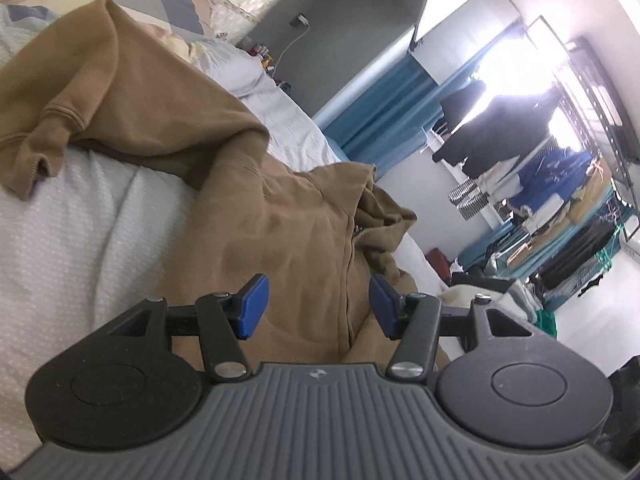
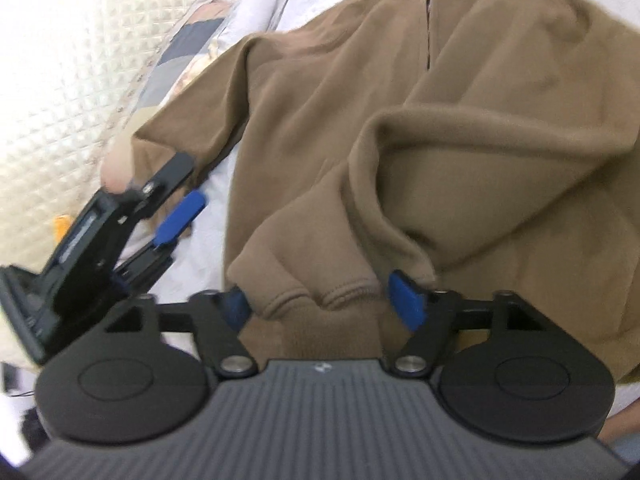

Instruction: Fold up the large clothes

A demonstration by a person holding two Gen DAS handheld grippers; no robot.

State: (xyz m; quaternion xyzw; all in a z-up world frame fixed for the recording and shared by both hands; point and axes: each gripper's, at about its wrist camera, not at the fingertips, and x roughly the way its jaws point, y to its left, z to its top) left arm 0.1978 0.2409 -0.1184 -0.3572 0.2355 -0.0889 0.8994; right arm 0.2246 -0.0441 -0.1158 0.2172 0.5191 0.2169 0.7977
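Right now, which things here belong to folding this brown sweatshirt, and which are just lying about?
Part of the job:
brown sweatshirt
its sleeve cuff
left gripper
right gripper
bed

Lying about:
hanging clothes
blue curtain
patchwork quilt

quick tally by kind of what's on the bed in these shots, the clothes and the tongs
brown sweatshirt: 1
tongs: 2, the left tongs over the sweatshirt body, the right tongs with a sleeve cuff lying between their open pads
quilted bedcover: 1
total: 4
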